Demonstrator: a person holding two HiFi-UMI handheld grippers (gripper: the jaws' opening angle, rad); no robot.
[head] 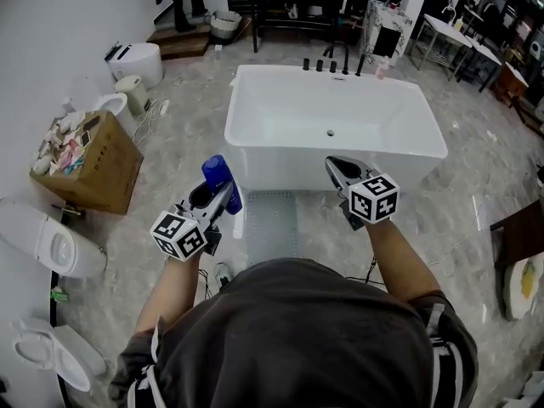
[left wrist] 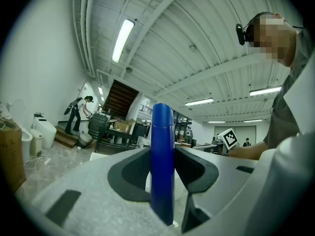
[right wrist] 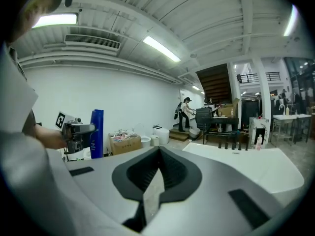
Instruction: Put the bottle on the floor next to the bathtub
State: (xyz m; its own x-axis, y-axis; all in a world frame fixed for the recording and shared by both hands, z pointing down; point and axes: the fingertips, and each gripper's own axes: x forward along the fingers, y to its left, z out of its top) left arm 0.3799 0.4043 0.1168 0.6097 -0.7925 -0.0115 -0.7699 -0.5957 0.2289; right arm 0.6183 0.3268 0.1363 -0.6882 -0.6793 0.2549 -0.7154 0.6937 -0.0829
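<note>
A tall blue bottle (head: 218,172) stands upright between the jaws of my left gripper (head: 223,195), which is shut on it in the air, just in front of the white bathtub's (head: 280,155) near left corner. In the left gripper view the bottle (left wrist: 162,132) fills the gap between the dark pads, held at its lower part. My right gripper (head: 334,165) hovers at the tub's near wall, shut with nothing in it. In the right gripper view its jaws (right wrist: 158,150) meet at the tip, and the bottle (right wrist: 97,133) shows far left.
A grey mat (head: 270,223) lies on the marble floor before the tub. To the left are a cardboard box of oddments (head: 85,161), a small bin (head: 131,92) and several toilets (head: 51,245). Black taps (head: 333,63) stand at the tub's far rim. A person (right wrist: 185,113) works by the stairs.
</note>
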